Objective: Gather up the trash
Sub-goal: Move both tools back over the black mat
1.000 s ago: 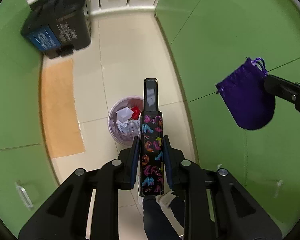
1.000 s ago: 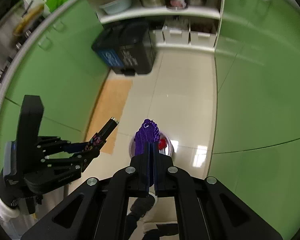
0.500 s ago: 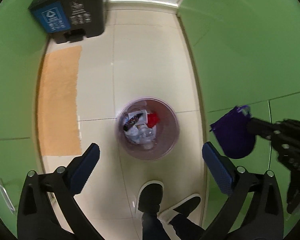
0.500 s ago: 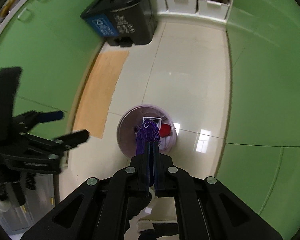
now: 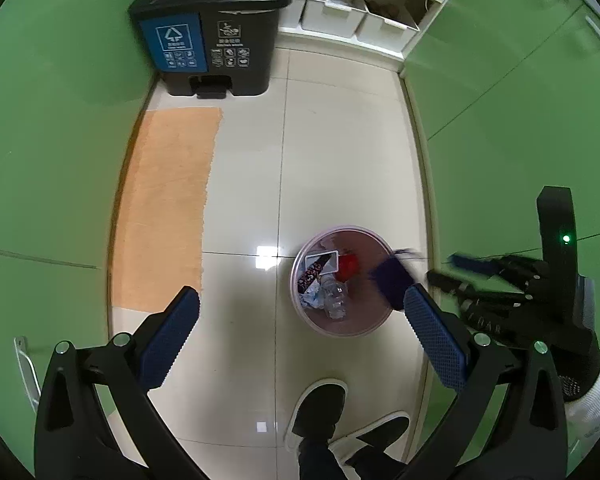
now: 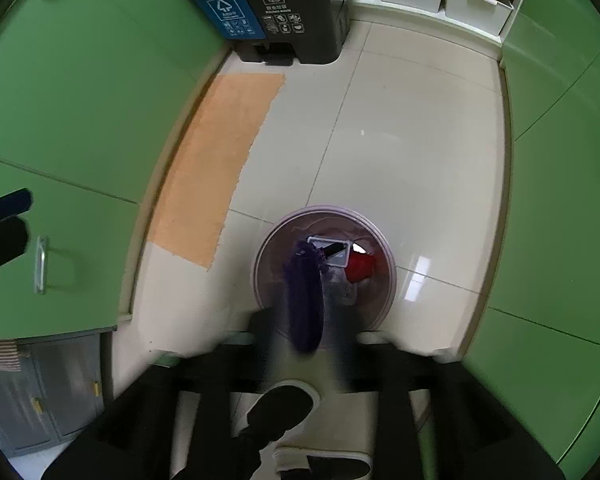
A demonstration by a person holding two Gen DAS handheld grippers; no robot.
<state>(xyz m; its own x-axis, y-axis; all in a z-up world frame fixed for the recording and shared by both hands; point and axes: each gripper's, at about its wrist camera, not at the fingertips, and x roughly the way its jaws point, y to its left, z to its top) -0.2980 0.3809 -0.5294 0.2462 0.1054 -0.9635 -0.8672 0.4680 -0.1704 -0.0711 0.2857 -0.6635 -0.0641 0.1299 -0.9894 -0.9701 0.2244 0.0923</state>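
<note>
A round pale pink waste bin (image 5: 305,307) stands on the tiled floor and holds several pieces of trash, among them a red piece (image 5: 348,267) and a patterned wrapper (image 5: 314,271). My left gripper (image 5: 296,332) is open and empty above the floor beside the bin. A purple pouch (image 5: 392,280) is blurred in the air over the bin's right rim. In the left wrist view my right gripper (image 5: 456,270) is spread open, apart from the pouch. In the right wrist view the pouch (image 6: 304,300) is a blurred streak over the bin (image 6: 376,312) and the fingers are smeared.
A black two-part pedal bin (image 5: 212,40) stands at the far end, white crates (image 5: 332,16) beside it. An orange mat (image 5: 168,200) lies on the left floor. Green cabinet fronts line both sides. The person's shoes (image 5: 320,412) are just below the bin.
The left gripper let the patterned wrapper fall into the bin and opened wide. The right gripper has opened and the purple pouch has come free over the bin.
</note>
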